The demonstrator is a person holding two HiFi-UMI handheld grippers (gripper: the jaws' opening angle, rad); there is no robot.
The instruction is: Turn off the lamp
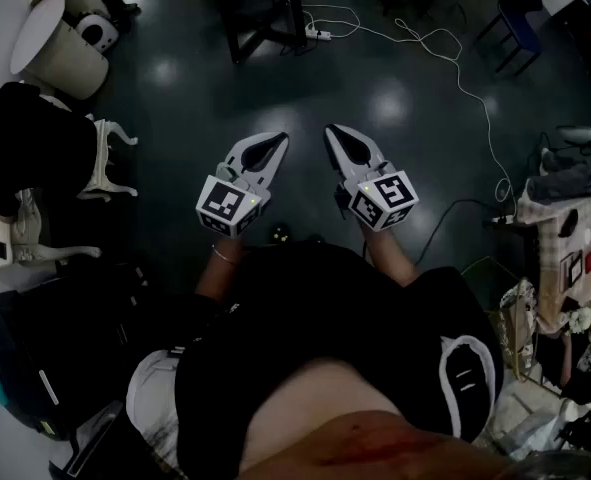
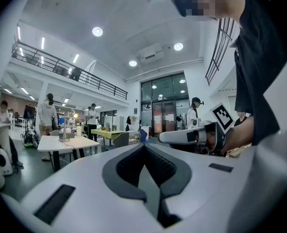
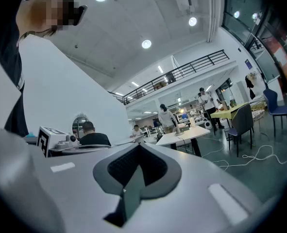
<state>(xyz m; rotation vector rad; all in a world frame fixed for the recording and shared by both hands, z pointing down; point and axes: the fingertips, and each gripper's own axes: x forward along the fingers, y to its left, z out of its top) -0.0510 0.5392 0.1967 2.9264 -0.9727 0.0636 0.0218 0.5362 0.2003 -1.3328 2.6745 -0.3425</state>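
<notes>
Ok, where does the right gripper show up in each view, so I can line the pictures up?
Head view: the right gripper is just right of centre over the dark floor, pointing up the picture.
Left gripper view: at the right, mid-height, side-on, with its marker cube behind.
Right gripper view: the gripper itself fills the lower middle, shut.
Shared landmark: the left gripper, in view in all three.

No readable text is showing: the marker cube (image 1: 230, 205) on the left gripper (image 1: 277, 139) and its twin on the right gripper (image 1: 332, 131) are bearing only black-and-white square patterns.
</notes>
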